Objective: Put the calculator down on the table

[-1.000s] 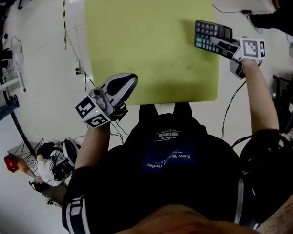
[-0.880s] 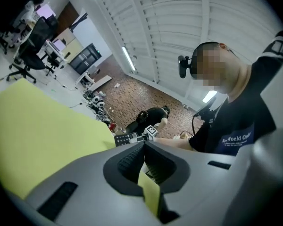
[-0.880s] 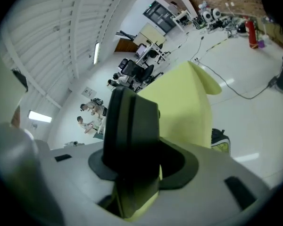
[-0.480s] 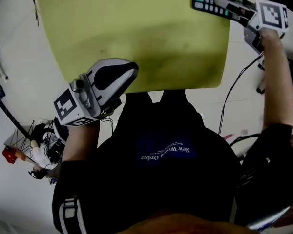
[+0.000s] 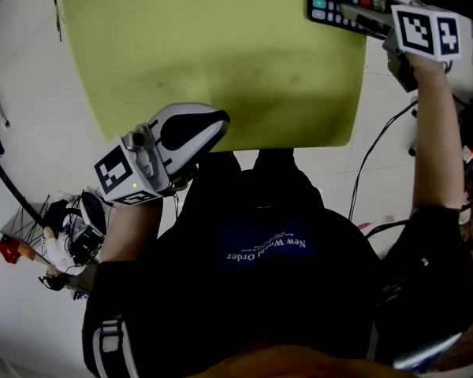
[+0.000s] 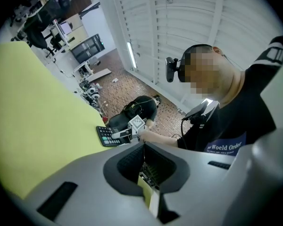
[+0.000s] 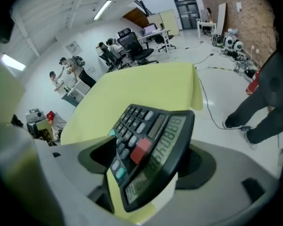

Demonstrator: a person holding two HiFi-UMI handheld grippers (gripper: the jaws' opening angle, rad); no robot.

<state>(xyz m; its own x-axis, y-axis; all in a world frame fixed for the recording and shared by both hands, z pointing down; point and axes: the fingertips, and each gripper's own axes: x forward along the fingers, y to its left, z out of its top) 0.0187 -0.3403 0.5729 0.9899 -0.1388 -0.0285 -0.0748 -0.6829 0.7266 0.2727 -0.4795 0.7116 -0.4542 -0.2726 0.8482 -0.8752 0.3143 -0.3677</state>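
The right gripper (image 7: 148,166) is clamped on the calculator (image 7: 146,140), with one jaw on the keys and the other behind its back. The calculator sits tilted between the jaws, its display end nearest the gripper body and its keypad end reaching ahead toward the table (image 7: 146,86). It hangs by the table's right corner, so letting go here may leave it overhanging the edge and tipping to the floor. Released at this tilt, it might also land on one edge and slide. Whether it touches the table cannot be told. The left gripper (image 6: 144,161), jaws together on nothing, is well apart at the near edge.
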